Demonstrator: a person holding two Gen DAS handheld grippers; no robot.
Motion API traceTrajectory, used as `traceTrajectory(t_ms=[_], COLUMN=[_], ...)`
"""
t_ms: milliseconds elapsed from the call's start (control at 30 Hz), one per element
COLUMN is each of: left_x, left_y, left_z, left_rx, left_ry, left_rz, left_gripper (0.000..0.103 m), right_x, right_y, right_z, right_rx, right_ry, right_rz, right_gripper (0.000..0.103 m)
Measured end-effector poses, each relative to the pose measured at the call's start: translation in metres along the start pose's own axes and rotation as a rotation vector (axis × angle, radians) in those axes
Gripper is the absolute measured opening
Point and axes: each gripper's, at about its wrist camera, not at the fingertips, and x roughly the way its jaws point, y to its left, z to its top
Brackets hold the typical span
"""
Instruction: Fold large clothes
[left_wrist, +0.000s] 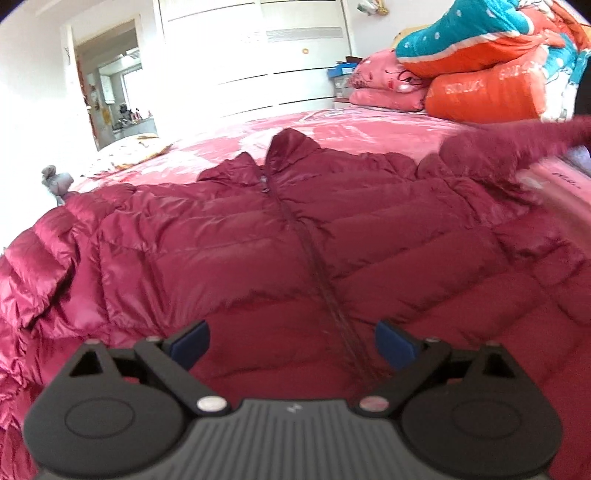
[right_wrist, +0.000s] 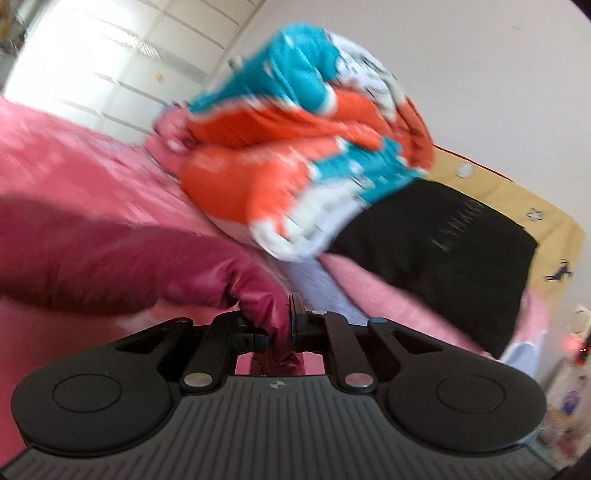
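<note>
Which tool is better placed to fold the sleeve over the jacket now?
Right. The right tool is already shut on the sleeve; the left tool hangs open over the jacket, holding nothing.

One dark red puffer jacket (left_wrist: 295, 236), spread on one pink-covered bed (left_wrist: 369, 129). Two grippers: left gripper (left_wrist: 291, 341), right gripper (right_wrist: 279, 332). One stack of orange-and-teal quilts (left_wrist: 487, 55), two pink pillows (left_wrist: 384, 85) beside it. One black cushion (right_wrist: 443, 251). One white wardrobe (left_wrist: 255, 48). One doorway (left_wrist: 110, 74).

Pink bedspread (left_wrist: 369, 129), stacked orange-teal quilts (right_wrist: 295, 155), white wardrobe (left_wrist: 255, 48), black cushion (right_wrist: 443, 251)
</note>
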Motion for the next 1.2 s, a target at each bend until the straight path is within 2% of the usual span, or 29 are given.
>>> traceTrajectory(t_ms=[67,167,267,300,333,367,400,500,700,833,933,1033,1100,1200], left_x=[-0.001,-0.004,-0.007,-0.008,-0.009,-0.012,-0.014,-0.021,-0.040,-0.055,-0.070,-0.086,-0.096,-0.107], left_y=[-0.003,-0.002,0.000,0.002,0.004,0.004,0.005,0.007,0.022,0.039,0.058,0.080,0.098,0.126], left_z=[-0.001,-0.003,-0.007,-0.007,-0.008,-0.009,-0.011,-0.015,-0.021,-0.025,-0.027,-0.030,-0.035,-0.047], left_rx=[0.000,-0.018,-0.039,-0.048,-0.059,-0.067,-0.073,-0.077,-0.134,-0.174,-0.200,-0.219,-0.232,-0.257], left_ry=[0.015,0.039,0.062,0.068,0.075,0.083,0.090,0.100,0.132,0.152,0.147,0.133,0.125,0.125], left_rz=[-0.015,-0.041,-0.064,-0.070,-0.079,-0.089,-0.098,-0.113,-0.147,-0.145,-0.127,-0.091,-0.054,0.026], left_gripper=[0.096,0.096,0.096,0.096,0.096,0.096,0.097,0.097,0.096,0.096,0.096,0.096,0.096,0.096], right_x=[0.016,0.038,0.052,0.054,0.055,0.054,0.053,0.038,0.014,-0.016,-0.041,-0.065,-0.081,-0.106], right_y=[-0.003,0.010,0.023,0.024,0.024,0.021,0.016,0.001,-0.040,-0.074,-0.087,-0.085,-0.071,-0.038], right_z=[-0.011,-0.035,-0.062,-0.070,-0.078,-0.085,-0.089,-0.095,-0.112,-0.121,-0.110,-0.089,-0.075,-0.053], right_rx=[-0.035,-0.167,-0.269,-0.270,-0.253,-0.222,-0.192,-0.111,0.048,0.272,0.459,0.616,0.661,0.649], right_ry=[0.026,0.049,0.135,0.168,0.197,0.222,0.239,0.277,0.388,0.446,0.431,0.410,0.418,0.473], right_rz=[-0.022,-0.046,-0.012,-0.005,0.006,0.017,0.025,0.032,0.053,0.113,0.225,0.399,0.528,0.704], right_gripper=[0.010,0.012,0.022,0.039,0.068,0.081,0.089,0.097,0.102,0.103,0.103,0.103,0.103,0.103])
